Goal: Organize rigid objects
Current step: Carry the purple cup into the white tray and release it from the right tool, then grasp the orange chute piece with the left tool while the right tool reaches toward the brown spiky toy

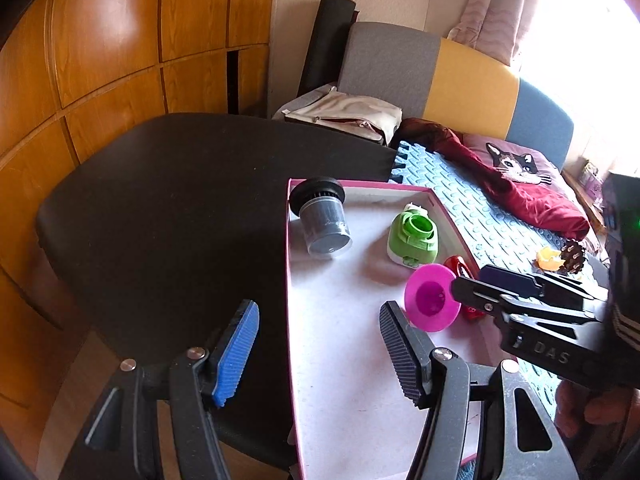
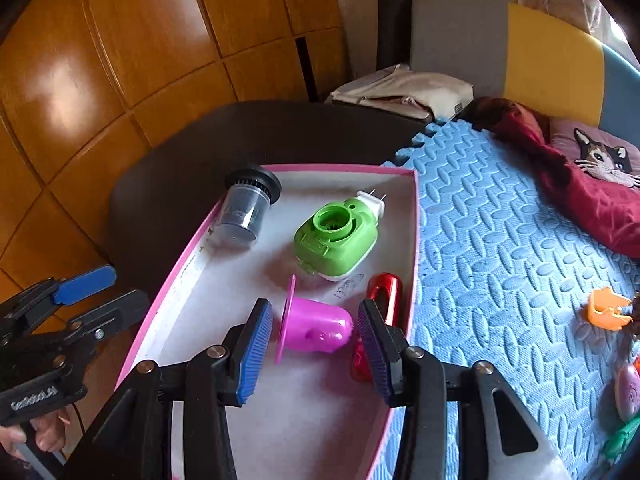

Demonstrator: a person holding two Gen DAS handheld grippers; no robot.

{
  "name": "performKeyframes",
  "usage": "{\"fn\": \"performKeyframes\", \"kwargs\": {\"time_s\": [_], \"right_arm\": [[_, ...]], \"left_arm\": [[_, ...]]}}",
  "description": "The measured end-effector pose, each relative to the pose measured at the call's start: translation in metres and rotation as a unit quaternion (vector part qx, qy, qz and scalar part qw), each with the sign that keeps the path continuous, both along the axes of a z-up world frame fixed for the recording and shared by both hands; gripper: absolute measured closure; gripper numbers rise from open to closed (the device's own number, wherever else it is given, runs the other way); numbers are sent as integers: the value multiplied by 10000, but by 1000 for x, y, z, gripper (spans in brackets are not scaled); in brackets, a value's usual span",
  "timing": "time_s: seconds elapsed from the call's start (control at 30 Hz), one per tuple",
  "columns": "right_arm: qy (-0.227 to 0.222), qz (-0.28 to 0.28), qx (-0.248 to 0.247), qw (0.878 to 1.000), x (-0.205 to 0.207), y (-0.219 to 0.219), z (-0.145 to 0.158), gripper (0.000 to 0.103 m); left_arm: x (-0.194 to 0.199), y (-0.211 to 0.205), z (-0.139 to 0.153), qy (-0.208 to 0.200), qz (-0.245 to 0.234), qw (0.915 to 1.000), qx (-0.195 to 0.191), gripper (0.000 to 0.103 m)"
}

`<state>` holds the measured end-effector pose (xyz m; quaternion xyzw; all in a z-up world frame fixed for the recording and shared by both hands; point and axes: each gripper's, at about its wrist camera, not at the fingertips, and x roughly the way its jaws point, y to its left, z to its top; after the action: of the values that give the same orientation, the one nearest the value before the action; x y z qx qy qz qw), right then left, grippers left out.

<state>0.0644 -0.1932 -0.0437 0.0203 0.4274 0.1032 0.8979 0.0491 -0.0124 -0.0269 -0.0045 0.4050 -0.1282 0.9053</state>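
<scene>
The pink cup [image 2: 316, 330], a small plastic piece with a wide flat flange at its open end, is found lying on its side on the white floor of the pink-edged box [image 2: 168, 312], near the right wall. It is framed between the pads of the right gripper [image 2: 316, 346]; these pads are spread wide and daylight is seen on both sides of the cup, so nothing is held. In the left wrist view the same cup [image 1: 430, 298] is seen mouth-on, with the right tool's tips close to the flange; whether they touch it cannot be told.

The cup is judged light, stiff and smooth, with a rounded closed end that is likely to slip or roll under a loose pinch. The better hold is judged to be across the straight body just behind the flange, which would act as a stop.

Just beside the cup a red glossy piece [image 2: 384, 300] is noted along the box wall; beyond it a green plug-in device [image 2: 336, 238] and a dark cylindrical filter [image 2: 246, 208] are lodged in the far part of the box. The left gripper [image 1: 316, 350] is held wide open and empty over the near box edge. An orange piece [image 2: 606, 308] is left outside on the blue foam mat [image 2: 500, 240].
</scene>
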Motion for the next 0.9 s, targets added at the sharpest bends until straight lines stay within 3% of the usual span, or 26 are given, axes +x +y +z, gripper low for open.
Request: {"fn": "performKeyframes", "kwargs": {"time_s": [0.37, 0.9], "right_arm": [[-379, -432, -149, 9982, -40, -39, 27, 58], [-596, -1831, -496, 9800, -95, -164, 50, 58]], "left_arm": [[-9, -16, 13, -172, -241, 9995, 53, 37], [-23, -56, 15, -182, -804, 9963, 228, 37]]}}
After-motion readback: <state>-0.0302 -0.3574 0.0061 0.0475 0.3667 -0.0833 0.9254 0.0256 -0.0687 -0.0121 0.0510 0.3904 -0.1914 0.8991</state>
